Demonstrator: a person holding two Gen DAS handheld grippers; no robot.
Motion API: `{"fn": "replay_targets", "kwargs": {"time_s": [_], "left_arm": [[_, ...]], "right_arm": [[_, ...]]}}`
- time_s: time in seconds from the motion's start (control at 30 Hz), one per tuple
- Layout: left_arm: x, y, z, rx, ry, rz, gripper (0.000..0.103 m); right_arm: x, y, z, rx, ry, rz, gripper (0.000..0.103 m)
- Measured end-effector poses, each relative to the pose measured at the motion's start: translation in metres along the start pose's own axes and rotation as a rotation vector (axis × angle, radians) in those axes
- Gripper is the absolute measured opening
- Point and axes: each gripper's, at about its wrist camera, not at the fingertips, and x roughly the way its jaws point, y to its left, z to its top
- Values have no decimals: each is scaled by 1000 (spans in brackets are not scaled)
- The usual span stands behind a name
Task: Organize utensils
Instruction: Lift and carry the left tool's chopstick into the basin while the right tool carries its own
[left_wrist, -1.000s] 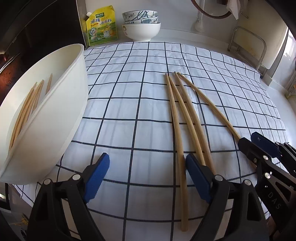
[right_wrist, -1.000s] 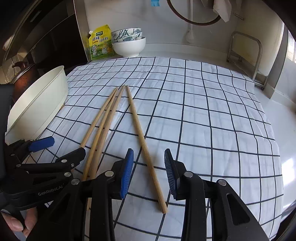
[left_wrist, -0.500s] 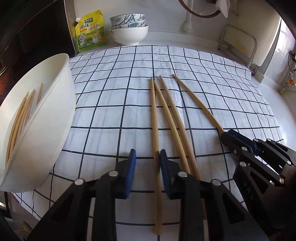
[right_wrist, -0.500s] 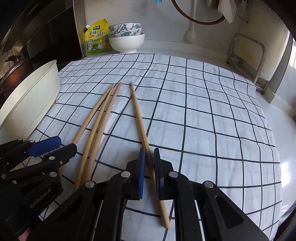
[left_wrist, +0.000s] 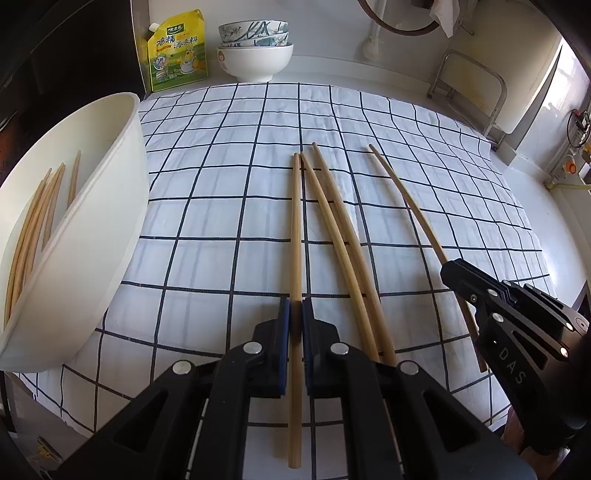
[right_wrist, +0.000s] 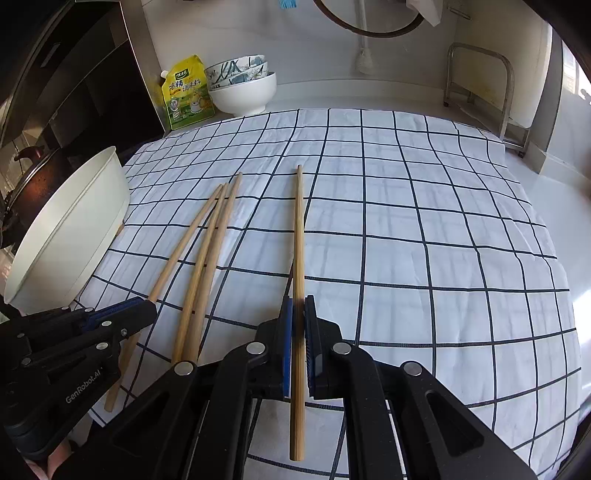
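Several long bamboo chopsticks lie on a checked cloth (left_wrist: 229, 206). My left gripper (left_wrist: 295, 317) is shut on the leftmost chopstick (left_wrist: 296, 229), near its thick end. Two loose chopsticks (left_wrist: 340, 236) lie just to its right. My right gripper (right_wrist: 298, 314) is shut on the rightmost chopstick (right_wrist: 299, 236), which lies apart from the others. In the left wrist view the right gripper (left_wrist: 480, 291) shows at the right, on that chopstick (left_wrist: 406, 199). A tilted white tub (left_wrist: 110, 206) at the left holds several chopsticks (left_wrist: 33, 221).
A yellow-green seasoning pouch (left_wrist: 177, 51) and stacked bowls (left_wrist: 255, 51) stand at the back against the wall. A metal rack (left_wrist: 469, 92) stands at the back right. A dark pot (right_wrist: 33, 184) sits behind the tub. The cloth's front edge is close under both grippers.
Both grippers went from open to shut, each closing on a chopstick. The right-hand chopstick now lies further from the other three.
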Motion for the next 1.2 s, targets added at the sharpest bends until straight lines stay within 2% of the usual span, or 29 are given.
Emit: {"fn": "replay_targets", "kwargs": {"time_s": [0.27,0.63,0.83,1.2], "left_arm": [[-18,2,0,6,-33,-8,7],[-59,13,11,7,-130,-33,7],[-86,35,24,-25,-201,-38,7],[-118,101,41,-98,-289,29,7]], "right_arm": [[-16,2,0,7,-33,9,6],[-43,19,17,3,-98,29,6],[-52,47,36,-28,-135,57,6],[-47,122,74,-108,-174,162,6]]}}
